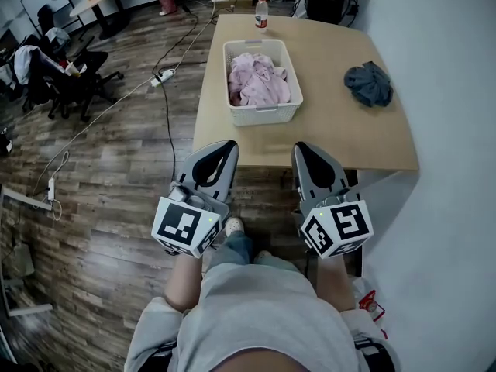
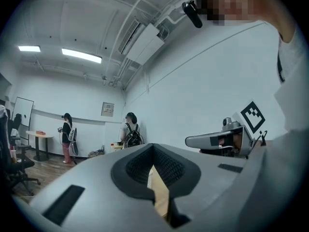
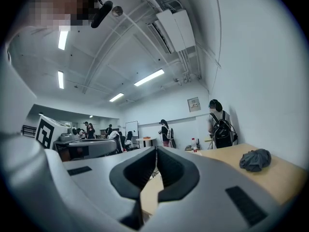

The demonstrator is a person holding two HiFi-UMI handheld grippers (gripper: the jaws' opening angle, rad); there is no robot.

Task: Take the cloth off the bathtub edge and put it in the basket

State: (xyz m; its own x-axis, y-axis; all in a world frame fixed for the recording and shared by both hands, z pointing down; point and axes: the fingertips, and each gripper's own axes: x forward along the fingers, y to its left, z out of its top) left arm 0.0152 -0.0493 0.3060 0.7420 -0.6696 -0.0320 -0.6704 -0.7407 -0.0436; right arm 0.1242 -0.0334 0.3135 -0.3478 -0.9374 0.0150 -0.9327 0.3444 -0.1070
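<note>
A crumpled dark grey cloth (image 1: 369, 84) lies on the wooden table (image 1: 333, 126) near its right edge; the right gripper view shows this cloth (image 3: 255, 159) ahead to the right. A white slatted basket (image 1: 262, 113) stands mid-table with pink cloth (image 1: 257, 80) inside. My left gripper (image 1: 227, 145) and right gripper (image 1: 301, 147) hover side by side just short of the table's near edge, tips toward it. Both are shut with nothing between their jaws. No bathtub is in view.
A plastic bottle (image 1: 262, 12) stands at the table's far edge. A white wall (image 1: 442, 68) runs along the right. Office chairs (image 1: 66, 80) and cables (image 1: 167, 76) lie on the wooden floor at left. People stand at the far end of the room (image 3: 165, 132).
</note>
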